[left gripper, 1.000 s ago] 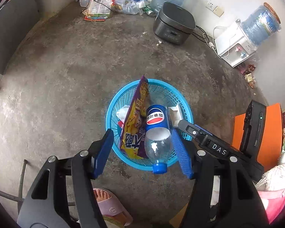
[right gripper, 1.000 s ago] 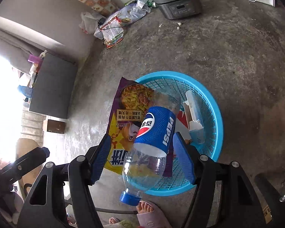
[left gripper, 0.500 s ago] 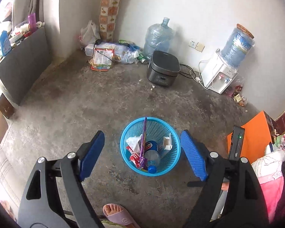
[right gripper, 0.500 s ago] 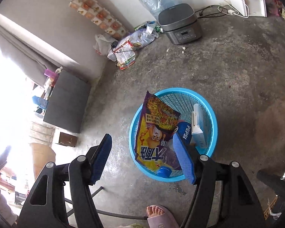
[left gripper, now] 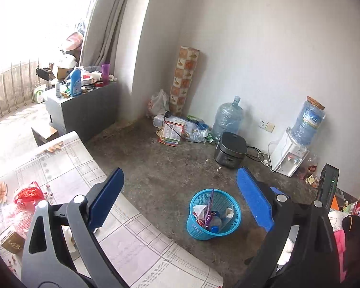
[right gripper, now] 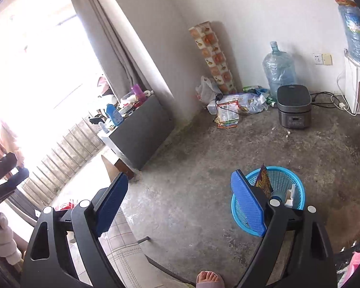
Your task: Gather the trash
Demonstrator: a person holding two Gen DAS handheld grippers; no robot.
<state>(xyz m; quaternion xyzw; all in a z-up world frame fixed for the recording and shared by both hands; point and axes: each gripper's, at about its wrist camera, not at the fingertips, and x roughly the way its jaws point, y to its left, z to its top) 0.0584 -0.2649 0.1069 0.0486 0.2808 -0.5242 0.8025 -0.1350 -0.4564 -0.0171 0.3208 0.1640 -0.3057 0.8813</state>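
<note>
- My left tongs (left gripper: 180, 199) and right tongs (right gripper: 180, 201) are both spreading wider, with nothing between their blue pads.
- The trash sits in the blue basket (left gripper: 235, 218) on the floor: a bottle (left gripper: 214, 223), a purple snack bag (left gripper: 210, 206) and a small carton (left gripper: 229, 212).
- More litter lies on the counter (left gripper: 132, 240) at near left, including a red wrapper (left gripper: 27, 193).
- Risk, as I judge it: the snack bag stands tall above the rim and could tip out if I drop more in carelessly.
- Reaching left, I could sweep the counter's edge.
</note>
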